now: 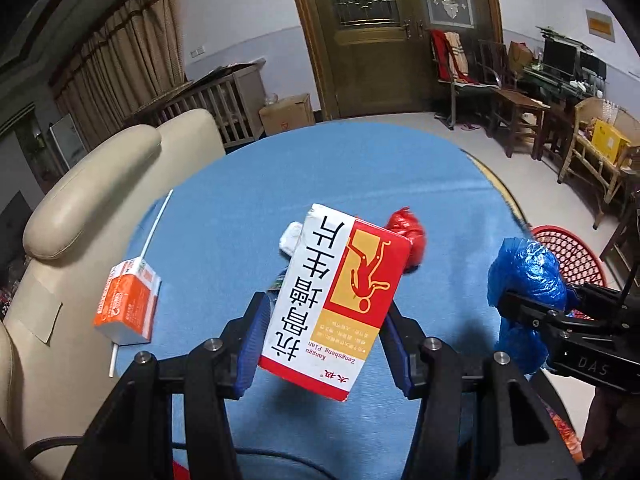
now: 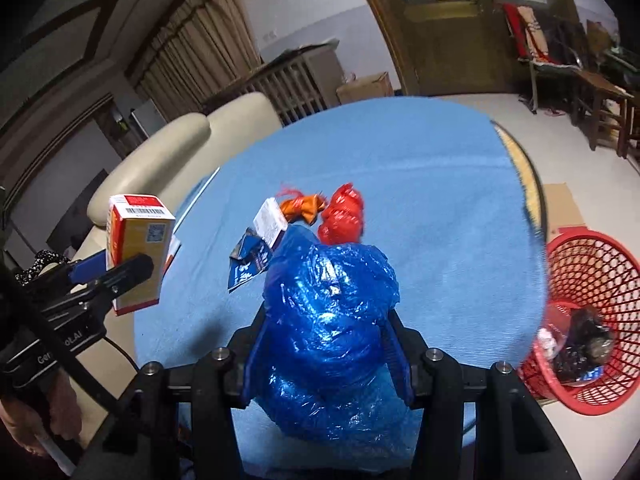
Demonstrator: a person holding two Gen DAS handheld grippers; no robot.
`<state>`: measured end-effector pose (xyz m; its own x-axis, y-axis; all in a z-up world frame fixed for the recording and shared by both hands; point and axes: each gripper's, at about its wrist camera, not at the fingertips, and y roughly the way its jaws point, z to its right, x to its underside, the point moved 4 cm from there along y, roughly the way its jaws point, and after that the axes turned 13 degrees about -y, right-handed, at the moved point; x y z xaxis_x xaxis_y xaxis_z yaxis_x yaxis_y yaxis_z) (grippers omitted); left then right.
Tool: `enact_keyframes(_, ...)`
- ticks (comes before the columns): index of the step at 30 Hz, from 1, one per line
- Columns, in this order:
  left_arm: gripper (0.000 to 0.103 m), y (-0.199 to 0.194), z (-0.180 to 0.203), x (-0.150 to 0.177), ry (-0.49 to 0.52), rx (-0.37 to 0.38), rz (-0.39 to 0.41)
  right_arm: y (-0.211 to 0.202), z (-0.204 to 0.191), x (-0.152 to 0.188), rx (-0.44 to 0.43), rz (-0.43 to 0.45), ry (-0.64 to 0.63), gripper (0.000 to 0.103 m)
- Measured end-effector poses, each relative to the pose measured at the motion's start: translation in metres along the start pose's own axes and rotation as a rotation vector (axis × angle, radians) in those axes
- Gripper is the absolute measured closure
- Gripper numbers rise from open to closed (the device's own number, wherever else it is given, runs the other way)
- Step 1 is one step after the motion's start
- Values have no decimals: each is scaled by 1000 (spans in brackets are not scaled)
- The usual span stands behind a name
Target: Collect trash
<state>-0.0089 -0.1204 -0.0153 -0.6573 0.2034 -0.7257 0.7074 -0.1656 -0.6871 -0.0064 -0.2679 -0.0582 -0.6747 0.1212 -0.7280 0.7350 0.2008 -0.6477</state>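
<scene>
- The medicine box point(image 1: 334, 300) sits between the left claw's point(image 1: 326, 346) pads, above the counter point(image 1: 400, 168).
- A drink carton point(image 1: 128, 304) lies at its 9 o'clock.
- The plastic bag point(image 2: 328, 320) fills the right claw point(image 2: 326, 356); the basket point(image 2: 584, 320) stands on the floor at its 3 o'clock.

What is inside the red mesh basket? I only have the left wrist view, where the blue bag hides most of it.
Observer: The red mesh basket already holds trash: a crumpled black plastic bag and something white beside it.
Operator: What lies behind my red-and-white medicine box?
Observer: Behind the medicine box, an orange crumpled wrapper lies on the blue tablecloth beside the red plastic bag.
Operator: Anything else there?
Observer: A flattened dark blue packet lies nearer you.
</scene>
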Motion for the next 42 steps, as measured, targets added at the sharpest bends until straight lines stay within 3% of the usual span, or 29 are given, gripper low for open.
enact_keyframes(8, 47, 0, 36, 0, 63, 29, 3, -29, 23, 2, 45, 50, 29, 49)
enact_keyframes(22, 47, 4, 70, 1, 136, 38, 8, -43, 38, 10, 61, 71, 65, 49)
enact_keyframes(42, 53, 15, 79, 2, 161, 46, -28, -42, 42, 11, 77, 68, 103, 49)
